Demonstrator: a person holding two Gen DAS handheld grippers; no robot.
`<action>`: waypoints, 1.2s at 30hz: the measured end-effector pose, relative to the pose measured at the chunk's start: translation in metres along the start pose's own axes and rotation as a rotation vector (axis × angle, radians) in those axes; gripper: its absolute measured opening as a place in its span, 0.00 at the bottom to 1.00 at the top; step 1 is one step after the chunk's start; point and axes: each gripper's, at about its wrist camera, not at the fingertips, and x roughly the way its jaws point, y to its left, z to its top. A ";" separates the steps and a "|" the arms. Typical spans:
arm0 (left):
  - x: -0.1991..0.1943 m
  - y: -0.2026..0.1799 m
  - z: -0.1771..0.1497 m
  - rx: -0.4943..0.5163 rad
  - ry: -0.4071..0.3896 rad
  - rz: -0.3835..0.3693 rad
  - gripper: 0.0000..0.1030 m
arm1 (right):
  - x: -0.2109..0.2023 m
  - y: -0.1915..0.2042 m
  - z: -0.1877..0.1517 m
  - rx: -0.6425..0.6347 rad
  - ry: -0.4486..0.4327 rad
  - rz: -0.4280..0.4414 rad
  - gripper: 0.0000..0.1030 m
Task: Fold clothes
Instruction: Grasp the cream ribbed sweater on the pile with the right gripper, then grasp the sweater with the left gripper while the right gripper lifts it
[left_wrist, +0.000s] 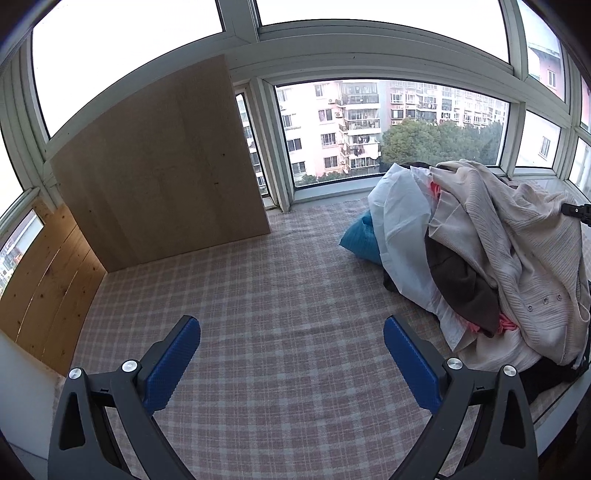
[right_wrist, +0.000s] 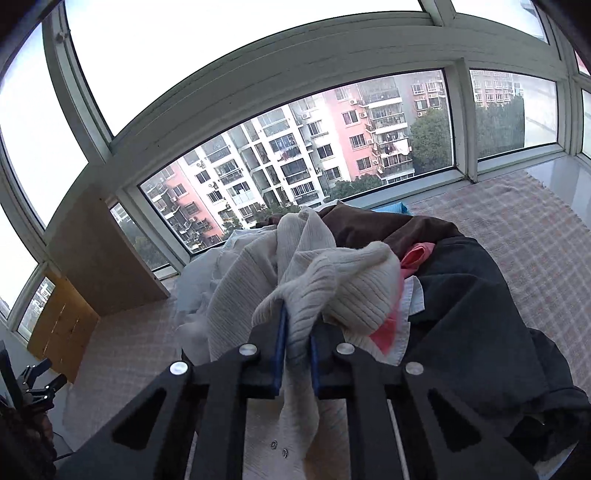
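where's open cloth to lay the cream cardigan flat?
Free: checked cloth under the open left gripper, bordered by the wooden board, window sill and clothes pile. Also a strip right of the pile. Crowded: the pile, where the right gripper pinches the cream cardigan.

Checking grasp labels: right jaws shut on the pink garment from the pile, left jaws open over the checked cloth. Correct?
Not quite. The right gripper is shut on the cream knit, not the pink garment, which lies untouched in the pile; the right wrist view shows it. The rest holds: the left gripper is open over the checked cloth.
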 end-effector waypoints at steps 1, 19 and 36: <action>-0.002 0.003 0.000 -0.004 -0.007 -0.002 0.97 | -0.007 0.016 0.007 -0.010 -0.016 0.031 0.10; -0.070 0.201 -0.057 -0.112 -0.145 0.110 0.97 | 0.003 0.397 0.005 -0.486 0.003 0.090 0.17; 0.021 0.120 -0.081 -0.011 0.051 -0.197 0.97 | 0.153 0.137 -0.140 -0.435 0.487 -0.369 0.44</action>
